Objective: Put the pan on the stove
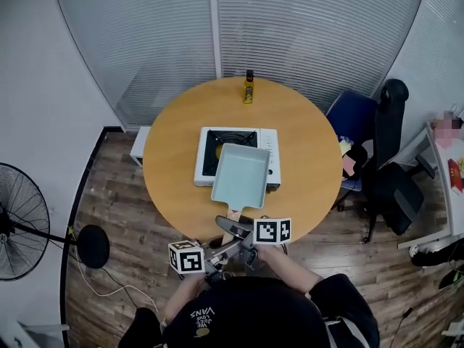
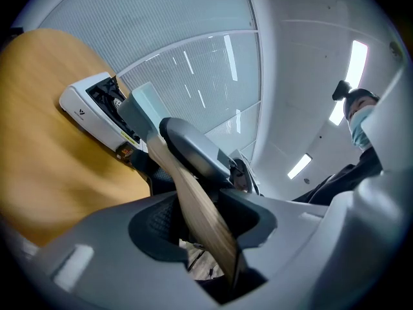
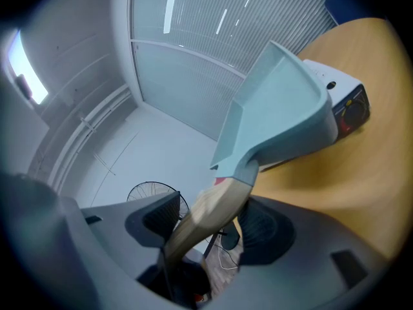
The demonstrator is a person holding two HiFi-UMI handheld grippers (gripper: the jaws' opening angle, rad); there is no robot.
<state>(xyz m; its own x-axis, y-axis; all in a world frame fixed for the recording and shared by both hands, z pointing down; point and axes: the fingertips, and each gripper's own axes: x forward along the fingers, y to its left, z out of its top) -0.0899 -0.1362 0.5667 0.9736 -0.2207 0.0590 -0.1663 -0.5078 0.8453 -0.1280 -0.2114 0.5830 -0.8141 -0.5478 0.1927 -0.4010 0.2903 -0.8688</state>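
A light blue rectangular pan (image 1: 241, 174) sits tilted over the front right of the white stove (image 1: 206, 167) on the round wooden table (image 1: 174, 158). Its wooden handle (image 1: 233, 214) points at me over the table's front edge. My left gripper (image 1: 230, 243) and my right gripper (image 1: 230, 227) are both shut on that handle. In the left gripper view the handle (image 2: 193, 199) runs between the jaws of the left gripper (image 2: 193, 219) toward the pan (image 2: 143, 103) and the stove (image 2: 87, 105). In the right gripper view the right gripper (image 3: 206, 223) clamps the handle (image 3: 210, 215) below the pan (image 3: 277, 108).
A small dark bottle with a yellow label (image 1: 248, 89) stands at the table's far edge. A black office chair (image 1: 384, 158) and a blue seat (image 1: 354, 114) are at the right. A floor fan (image 1: 18, 223) stands at the left, and glass walls with blinds close off the back.
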